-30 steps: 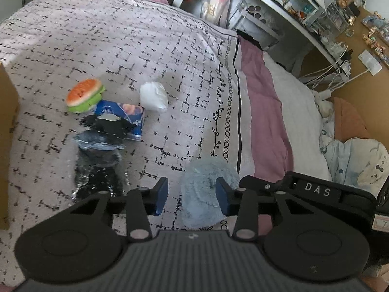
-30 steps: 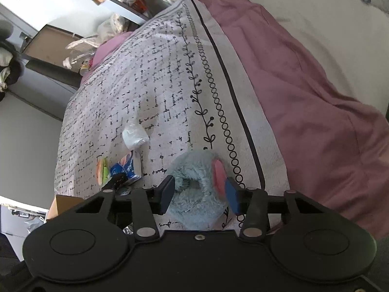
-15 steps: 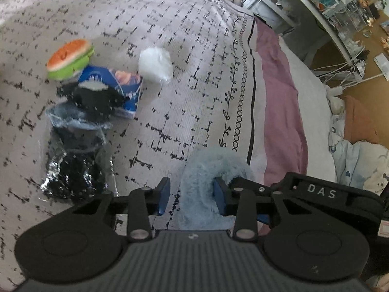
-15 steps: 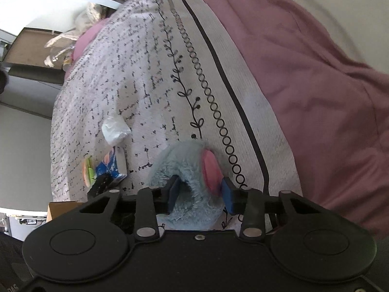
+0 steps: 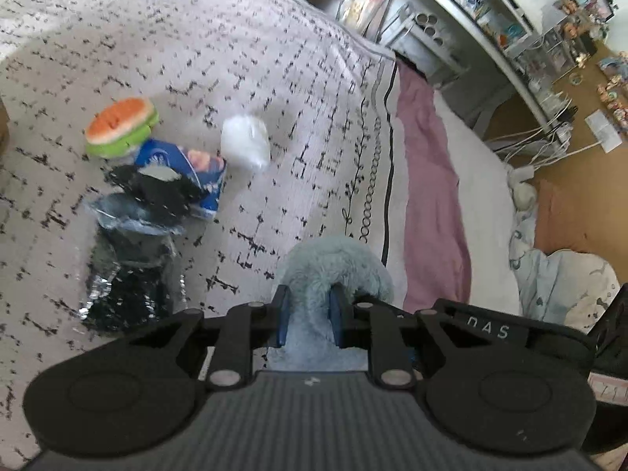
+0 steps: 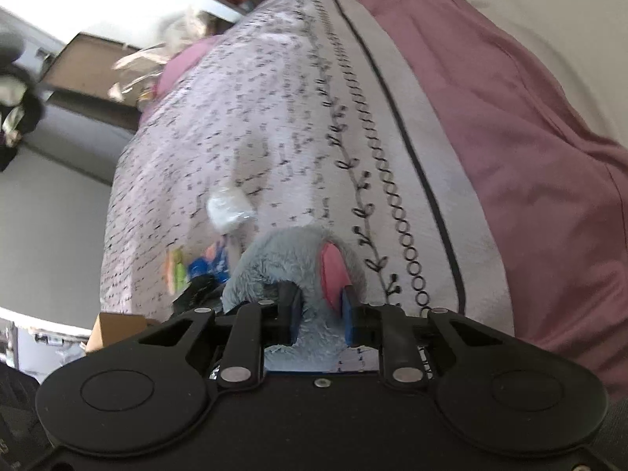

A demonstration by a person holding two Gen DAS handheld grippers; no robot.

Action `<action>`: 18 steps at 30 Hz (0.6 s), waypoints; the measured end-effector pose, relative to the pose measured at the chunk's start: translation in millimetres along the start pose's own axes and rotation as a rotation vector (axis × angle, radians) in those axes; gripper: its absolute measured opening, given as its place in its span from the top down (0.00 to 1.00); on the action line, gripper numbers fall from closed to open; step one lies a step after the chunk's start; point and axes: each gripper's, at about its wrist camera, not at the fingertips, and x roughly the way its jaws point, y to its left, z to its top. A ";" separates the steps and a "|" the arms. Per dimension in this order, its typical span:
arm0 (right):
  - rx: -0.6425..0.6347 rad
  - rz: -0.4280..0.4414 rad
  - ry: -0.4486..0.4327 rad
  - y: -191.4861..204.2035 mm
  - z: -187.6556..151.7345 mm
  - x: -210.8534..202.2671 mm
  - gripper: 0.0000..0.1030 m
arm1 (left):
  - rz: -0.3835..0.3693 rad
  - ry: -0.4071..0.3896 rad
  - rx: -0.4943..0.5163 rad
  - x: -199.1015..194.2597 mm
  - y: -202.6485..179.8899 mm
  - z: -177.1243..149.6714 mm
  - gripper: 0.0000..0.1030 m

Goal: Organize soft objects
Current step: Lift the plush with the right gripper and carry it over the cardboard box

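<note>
A fluffy light-blue plush with a pink patch (image 5: 333, 263) (image 6: 290, 259) lies on the patterned bedspread. My left gripper (image 5: 309, 316) is shut on one end of it. My right gripper (image 6: 320, 314) is shut on its other end, beside the pink patch (image 6: 331, 271). To the left lie a watermelon-slice toy (image 5: 121, 125), a blue packet (image 5: 184, 172), a white soft bundle (image 5: 245, 143) (image 6: 229, 208) and a clear bag of black items (image 5: 129, 271).
A pink sheet (image 5: 428, 204) (image 6: 530, 157) runs along the bedspread's right edge. Cluttered white shelves (image 5: 471, 11) and cables stand beyond the bed. A cardboard box (image 6: 117, 325) sits at the left, below the bed edge.
Both grippers have closed on the blue plush, which was between open jaws before. The plush now bunches up between the two grippers.
</note>
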 end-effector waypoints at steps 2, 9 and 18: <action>-0.027 0.003 -0.008 8.3 -2.9 -4.1 0.80 | -0.004 -0.014 -0.005 -8.9 1.5 0.7 0.80; -0.068 0.027 -0.021 38.6 -14.5 -16.8 0.80 | -0.017 -0.054 -0.020 -44.4 13.9 1.9 0.80; -0.134 0.061 -0.064 82.9 -34.0 -26.1 0.80 | -0.026 -0.130 -0.025 -92.3 34.6 8.5 0.80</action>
